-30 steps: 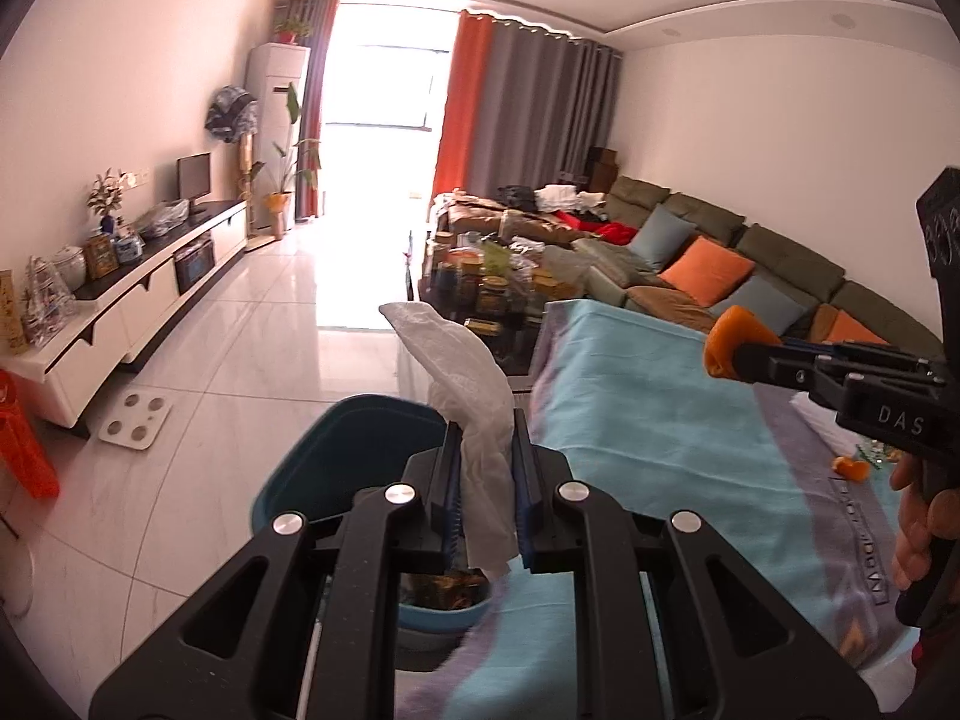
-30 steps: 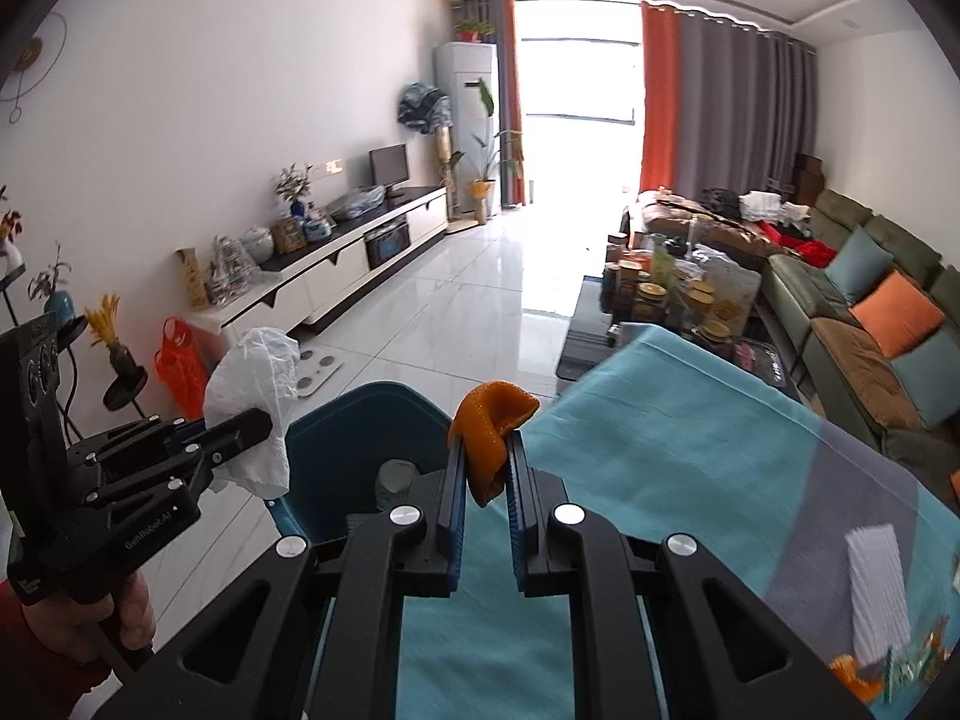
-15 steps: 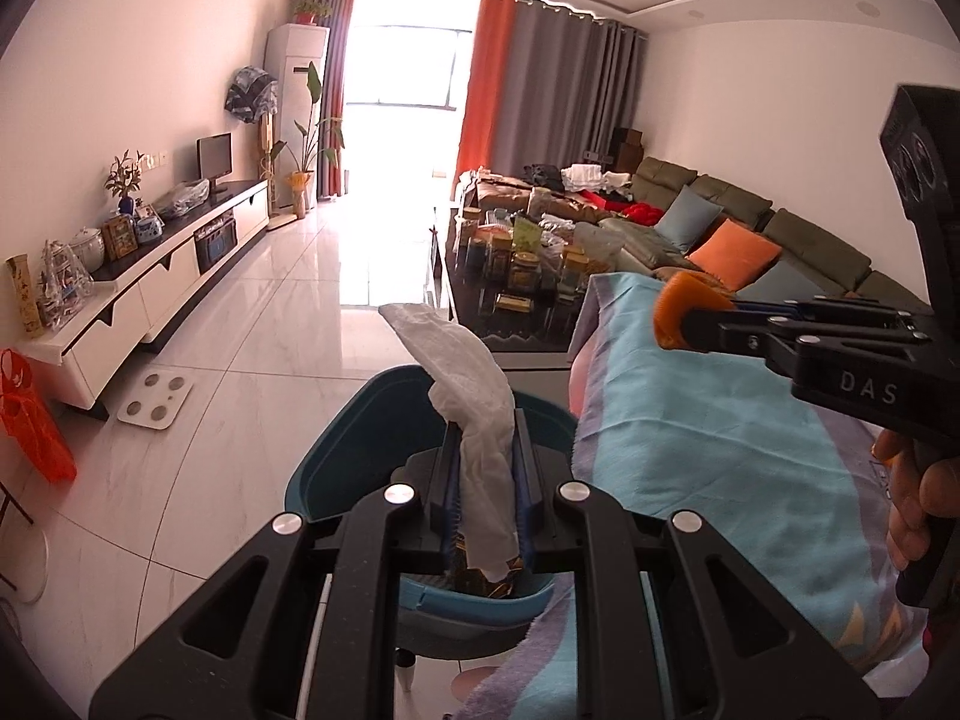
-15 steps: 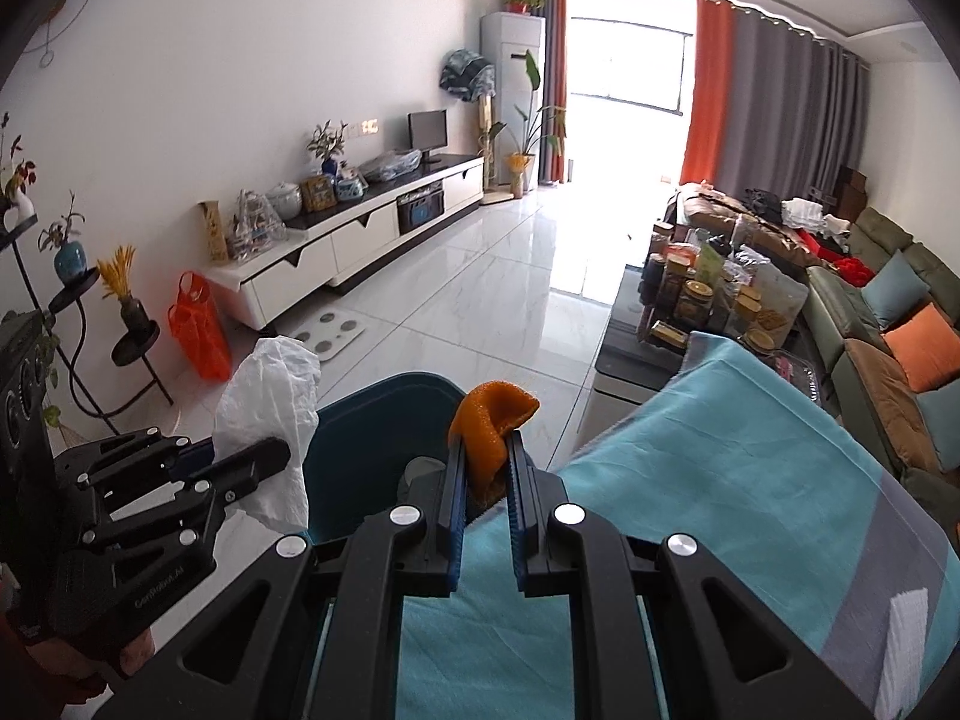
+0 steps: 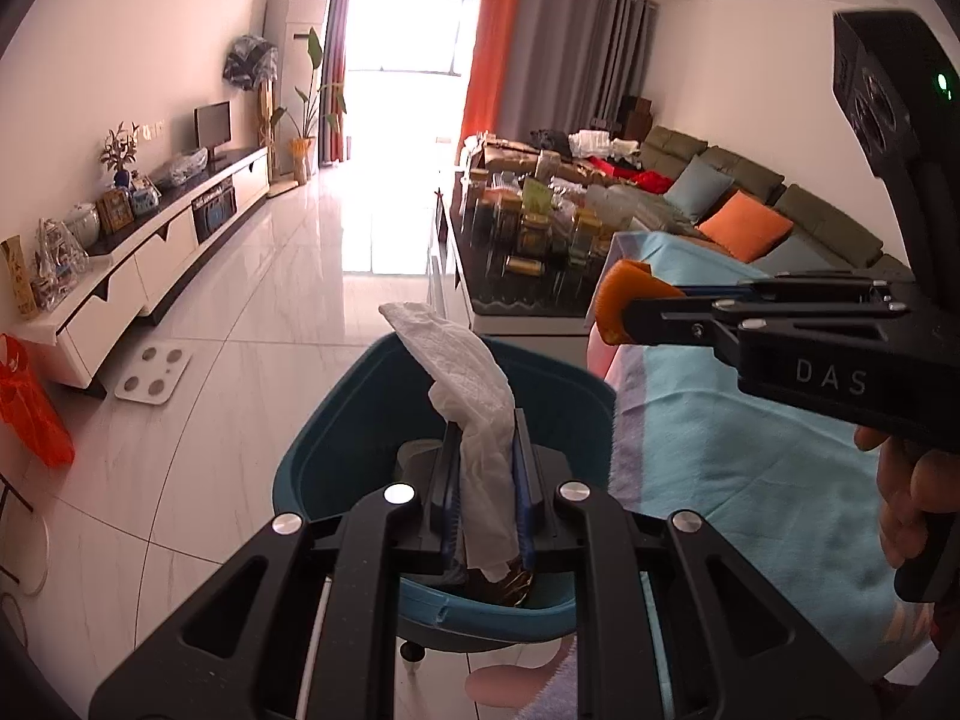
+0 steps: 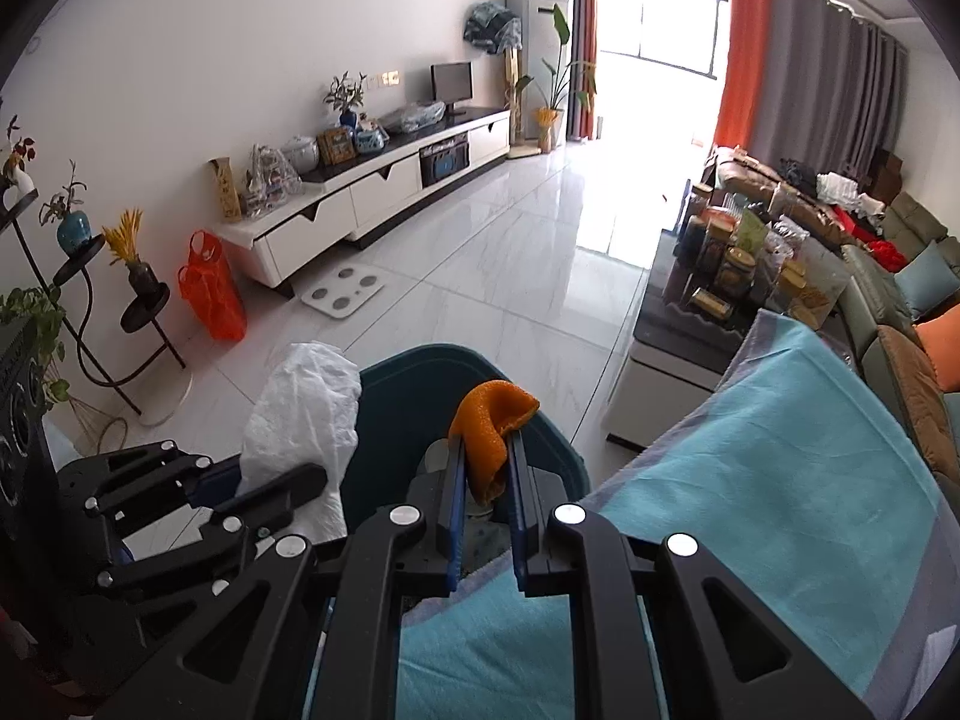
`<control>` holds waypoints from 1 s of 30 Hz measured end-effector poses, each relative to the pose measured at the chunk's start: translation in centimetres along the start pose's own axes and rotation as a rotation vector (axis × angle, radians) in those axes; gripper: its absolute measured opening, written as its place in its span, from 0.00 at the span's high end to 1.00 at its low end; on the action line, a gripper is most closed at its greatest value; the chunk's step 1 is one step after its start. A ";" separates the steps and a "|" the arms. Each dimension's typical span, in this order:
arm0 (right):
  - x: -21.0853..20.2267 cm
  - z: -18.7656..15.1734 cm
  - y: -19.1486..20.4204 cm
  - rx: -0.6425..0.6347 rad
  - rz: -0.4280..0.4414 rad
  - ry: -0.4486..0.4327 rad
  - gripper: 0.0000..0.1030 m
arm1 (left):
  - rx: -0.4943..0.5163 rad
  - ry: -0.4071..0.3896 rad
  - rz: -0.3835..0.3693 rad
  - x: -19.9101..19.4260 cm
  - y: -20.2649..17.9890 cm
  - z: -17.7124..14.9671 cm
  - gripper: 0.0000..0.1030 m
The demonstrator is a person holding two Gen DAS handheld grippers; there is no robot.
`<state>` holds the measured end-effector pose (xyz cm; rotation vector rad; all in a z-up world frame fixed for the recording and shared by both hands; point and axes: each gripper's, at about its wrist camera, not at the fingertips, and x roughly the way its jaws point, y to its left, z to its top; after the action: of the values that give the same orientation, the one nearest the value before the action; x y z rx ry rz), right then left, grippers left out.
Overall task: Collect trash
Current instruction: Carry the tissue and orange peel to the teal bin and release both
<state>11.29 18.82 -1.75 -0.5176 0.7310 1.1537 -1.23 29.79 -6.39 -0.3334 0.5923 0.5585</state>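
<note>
White tissue [image 5: 480, 420] being clamped by left gripper [image 5: 486, 480], orange peel [image 6: 492, 426] by right gripper [image 6: 486, 480], both above teal bin [image 5: 360, 420]. Turquoise tablecloth [image 6: 780, 480] beside; floor white-tiled.

A home living room is shown, floored in glossy white tile [image 6: 510, 276]. A long white TV cabinet [image 6: 360, 198] with a small screen [image 6: 451, 79], framed pictures and potted plants is set along the left wall, while a green sectional sofa [image 5: 774, 198] with orange and blue cushions is seen at right. Orange and grey curtains [image 5: 540, 54] are hung at the far window.
</note>
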 end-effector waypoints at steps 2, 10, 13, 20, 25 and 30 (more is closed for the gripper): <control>0.6 0.1 0.1 0.001 0.006 0.016 0.89 | -0.005 0.017 -0.002 0.9 0.1 -0.2 0.86; 3.2 0.7 0.7 -0.007 0.019 0.080 0.89 | -0.010 0.070 -0.006 4.0 0.5 -0.8 0.85; 4.2 0.8 0.9 -0.015 0.015 0.107 0.89 | -0.004 0.077 -0.007 4.9 0.5 -0.8 0.85; 6.0 0.7 1.0 -0.022 0.005 0.157 0.88 | 0.016 0.116 -0.007 7.2 0.7 -1.1 0.84; 6.9 0.6 0.8 -0.012 0.010 0.183 0.85 | 0.025 0.117 0.000 8.2 0.2 -0.7 0.80; 6.8 0.6 0.0 0.017 0.018 0.177 0.72 | 0.033 0.107 0.014 8.3 0.1 -0.9 0.59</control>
<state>12.90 23.49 -6.44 -0.6055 0.8989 1.1266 4.07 32.74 -12.20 -0.3296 0.7066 0.5460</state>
